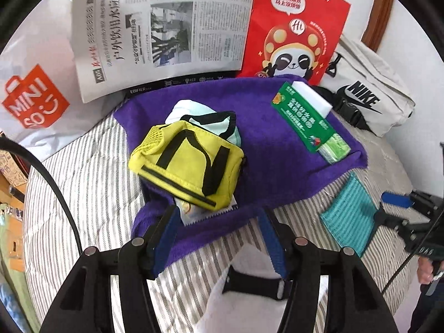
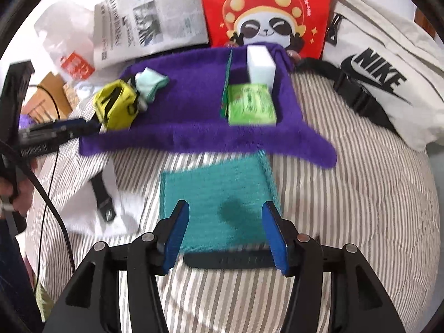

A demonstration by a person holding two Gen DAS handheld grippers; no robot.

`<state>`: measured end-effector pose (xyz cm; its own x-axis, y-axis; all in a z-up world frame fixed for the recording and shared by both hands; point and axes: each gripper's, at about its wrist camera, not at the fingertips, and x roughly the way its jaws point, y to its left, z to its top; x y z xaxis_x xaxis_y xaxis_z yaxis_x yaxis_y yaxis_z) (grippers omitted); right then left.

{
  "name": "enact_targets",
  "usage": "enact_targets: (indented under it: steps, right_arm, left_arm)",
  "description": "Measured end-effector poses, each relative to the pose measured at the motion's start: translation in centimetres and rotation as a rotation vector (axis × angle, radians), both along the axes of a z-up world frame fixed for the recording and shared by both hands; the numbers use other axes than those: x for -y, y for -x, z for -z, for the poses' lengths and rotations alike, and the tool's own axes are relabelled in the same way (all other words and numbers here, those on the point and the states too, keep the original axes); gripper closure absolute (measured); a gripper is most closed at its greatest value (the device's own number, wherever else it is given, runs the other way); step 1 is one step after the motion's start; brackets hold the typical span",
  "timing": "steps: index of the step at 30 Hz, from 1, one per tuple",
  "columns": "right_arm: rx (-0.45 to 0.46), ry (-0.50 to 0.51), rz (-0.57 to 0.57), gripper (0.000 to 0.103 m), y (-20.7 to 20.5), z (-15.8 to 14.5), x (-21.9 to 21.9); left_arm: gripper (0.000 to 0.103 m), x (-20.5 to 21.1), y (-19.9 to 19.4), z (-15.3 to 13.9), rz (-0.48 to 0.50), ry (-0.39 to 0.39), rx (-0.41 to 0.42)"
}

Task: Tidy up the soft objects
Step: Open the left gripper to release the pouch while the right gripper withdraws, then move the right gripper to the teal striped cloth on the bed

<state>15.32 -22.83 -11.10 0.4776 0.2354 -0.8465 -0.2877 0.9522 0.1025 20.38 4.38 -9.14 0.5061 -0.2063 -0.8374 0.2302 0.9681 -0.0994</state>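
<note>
The right gripper [image 2: 226, 231] is hovering wide open, holding nothing, over the teal cloth [image 2: 219, 202] lying on the striped bedding [image 2: 347, 208] just beside the purple towel [image 2: 194, 136] — it should be pinching one edge, not the middle. The left gripper [image 1: 219, 231] is also gaping empty at the towel's near edge.

A bed covered in a grey-and-white striped quilted bedspread [image 2: 360, 208] fills most of both views. Behind it stands a plain white wall [image 1: 402, 63], with what seems to be a brown wooden frame or headboard edge [image 1: 381, 14] at the upper right. Soft, even light brightens the room.
</note>
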Motion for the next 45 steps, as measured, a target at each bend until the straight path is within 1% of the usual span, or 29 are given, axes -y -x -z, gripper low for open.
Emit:
enact_targets:
  steps: [2,7,8,13,16,17,20,22,26,31,33,35,37,39,41,42,44,45]
  right_arm:
    - [0.000,0.012,-0.018,0.049,1.2,0.8,-0.3]
    - [0.026,0.061,-0.080,0.049,4.0,2.6,-2.1]
    - [0.044,0.073,-0.089,0.049,4.5,2.8,-2.5]
    - [0.128,0.220,-0.131,0.049,5.8,4.4,-4.4]
    - [0.152,0.293,-0.146,0.049,5.6,5.4,-5.0]
    - [0.174,0.297,-0.148,0.049,5.7,5.4,-5.1]
    - [0.202,0.332,-0.161,0.049,5.9,5.3,-5.5]
    - [0.228,0.377,-0.181,0.049,6.2,5.3,-6.1]
    - [0.261,0.415,-0.204,0.048,6.6,5.4,-6.6]
    - [0.261,0.395,-0.170,0.048,5.5,5.3,-6.2]
    - [0.276,0.415,-0.159,0.056,5.0,5.2,-6.4]
    - [0.295,0.460,-0.145,0.073,4.4,5.3,-6.6]
    - [0.275,0.433,-0.158,0.074,3.9,5.0,-6.4]
    - [0.275,0.401,-0.166,0.074,3.9,4.7,-6.2]
    - [0.309,0.421,-0.163,0.075,4.4,4.1,-6.2]
    - [0.348,0.436,-0.168,0.076,4.9,3.6,-6.2]
    - [0.395,0.458,-0.159,0.077,5.3,2.9,-6.1]
    - [0.402,0.460,-0.149,0.077,5.2,2.6,-5.9]
  left_arm:
    - [0.042,-0.3,1.0,-0.5,0.005,0.014,0.016]
    - [0.041,-0.4,2.5,-0.7,0.007,0.036,0.027]
    - [0.041,-0.5,2.7,-0.7,0.008,0.040,0.028]
    - [0.041,-0.6,3.8,-0.7,0.014,0.032,0.029]
    - [0.041,-1.1,4.2,-0.8,0.006,0.036,0.034]
    - [0.041,-1.3,4.3,-0.9,0.003,0.042,0.035]
    - [0.041,-1.7,4.5,-0.8,-0.005,0.050,0.032]
    - [0.041,-1.8,4.6,-0.7,-0.006,0.052,0.030]
    - [0.041,-1.7,4.6,-0.4,0.002,0.063,0.024]
    - [0.041,-1.2,4.3,0.1,0.007,0.067,0.016]
    - [0.041,-1.2,4.3,0.2,0.009,0.067,0.013]
    - [0.041,-1.1,4.3,0.4,0.008,0.065,0.013]
    - [0.041,-1.3,4.2,0.7,-0.001,0.067,0.003]
    - [0.041,-1.4,4.2,0.8,-0.005,0.074,0.000]
    - [0.041,-1.5,4.2,0.7,-0.005,0.076,0.000]
    - [0.041,-1.5,4.3,0.7,-0.005,0.075,0.002]
    - [0.041,-1.5,4.3,0.5,-0.004,0.071,0.004]
    - [0.041,-1.5,4.3,0.5,-0.003,0.071,0.005]
